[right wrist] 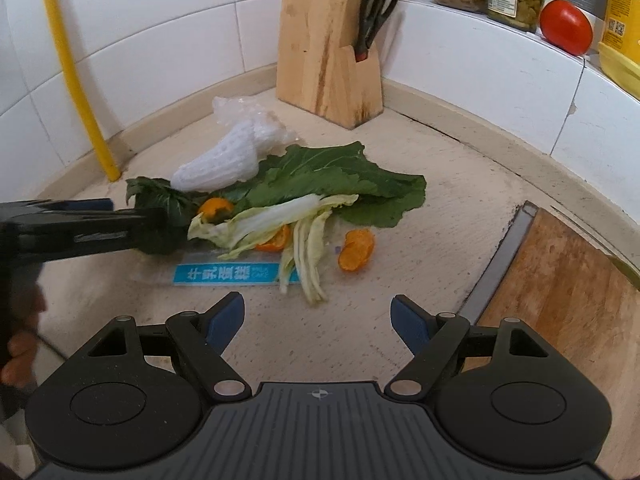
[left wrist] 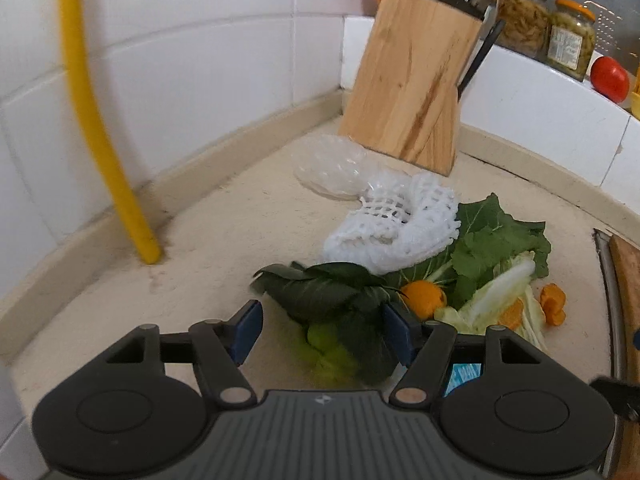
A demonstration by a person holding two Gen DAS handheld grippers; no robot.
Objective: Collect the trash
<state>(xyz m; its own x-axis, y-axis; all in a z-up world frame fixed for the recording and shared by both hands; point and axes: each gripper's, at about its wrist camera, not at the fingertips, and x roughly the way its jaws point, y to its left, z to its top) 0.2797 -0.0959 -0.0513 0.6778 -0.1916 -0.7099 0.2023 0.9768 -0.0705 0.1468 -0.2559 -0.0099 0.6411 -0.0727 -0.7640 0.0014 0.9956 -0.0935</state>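
The scraps lie heaped on the counter (right wrist: 460,184) near the knife block (right wrist: 328,52). The left gripper (left wrist: 320,332) straddles the dark leaf (left wrist: 320,292), jaws apart and not yet pinching, probably lining up a grab. The right gripper (right wrist: 318,320) hangs released above the blue wrapper (right wrist: 226,273), holding nothing.
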